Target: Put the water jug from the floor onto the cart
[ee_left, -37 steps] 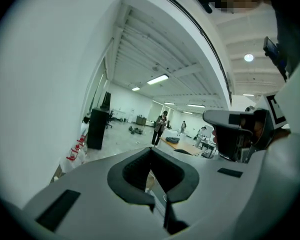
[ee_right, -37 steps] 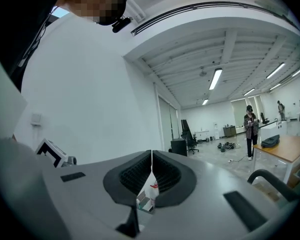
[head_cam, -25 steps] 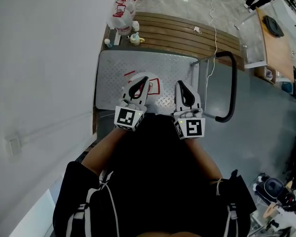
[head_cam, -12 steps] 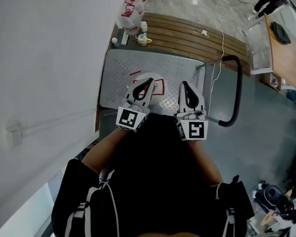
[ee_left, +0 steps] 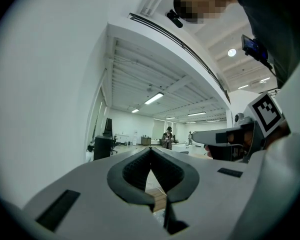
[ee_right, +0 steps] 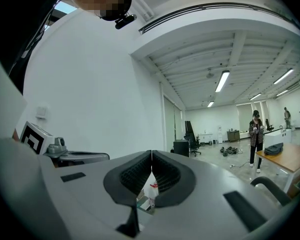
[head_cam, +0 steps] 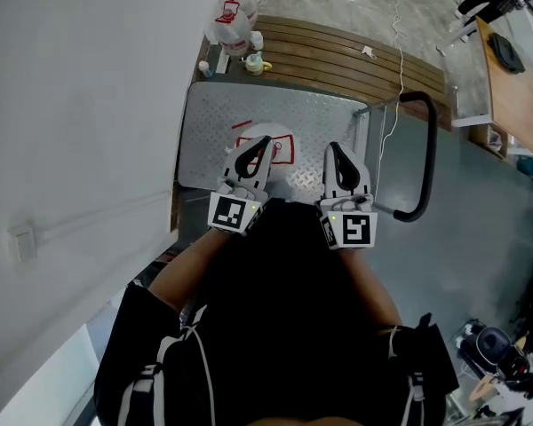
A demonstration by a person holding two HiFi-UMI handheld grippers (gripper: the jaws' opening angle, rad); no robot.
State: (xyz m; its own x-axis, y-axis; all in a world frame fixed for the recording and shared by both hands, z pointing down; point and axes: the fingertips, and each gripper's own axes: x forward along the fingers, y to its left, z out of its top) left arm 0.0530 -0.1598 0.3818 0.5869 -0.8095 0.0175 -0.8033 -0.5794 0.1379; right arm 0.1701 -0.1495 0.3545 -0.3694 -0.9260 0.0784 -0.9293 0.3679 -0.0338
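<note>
Several clear water jugs (head_cam: 234, 16) with red labels stand against the white wall, beyond the far end of the cart. The cart's metal deck (head_cam: 311, 122) lies right in front of me and bears a red-outlined square (head_cam: 280, 149). Its black handle (head_cam: 424, 158) rises on the right. My left gripper (head_cam: 266, 142) and right gripper (head_cam: 334, 147) hover side by side over the deck's near edge, both shut and empty. In the right gripper view a jug (ee_right: 151, 189) shows through the gap below the closed jaws (ee_right: 151, 153). In the left gripper view the jaws (ee_left: 151, 149) meet too.
A small yellowish pot (head_cam: 254, 63) and a little bottle (head_cam: 203, 68) stand near the jugs, by a wooden slatted strip (head_cam: 355, 60). The white wall (head_cam: 80, 105) runs close along the left. A cable (head_cam: 393, 51) trails past the handle. A desk (head_cam: 506, 78) is at the far right.
The head view has shifted slightly. Both grippers stay shut in the same place over the cart's near edge.
</note>
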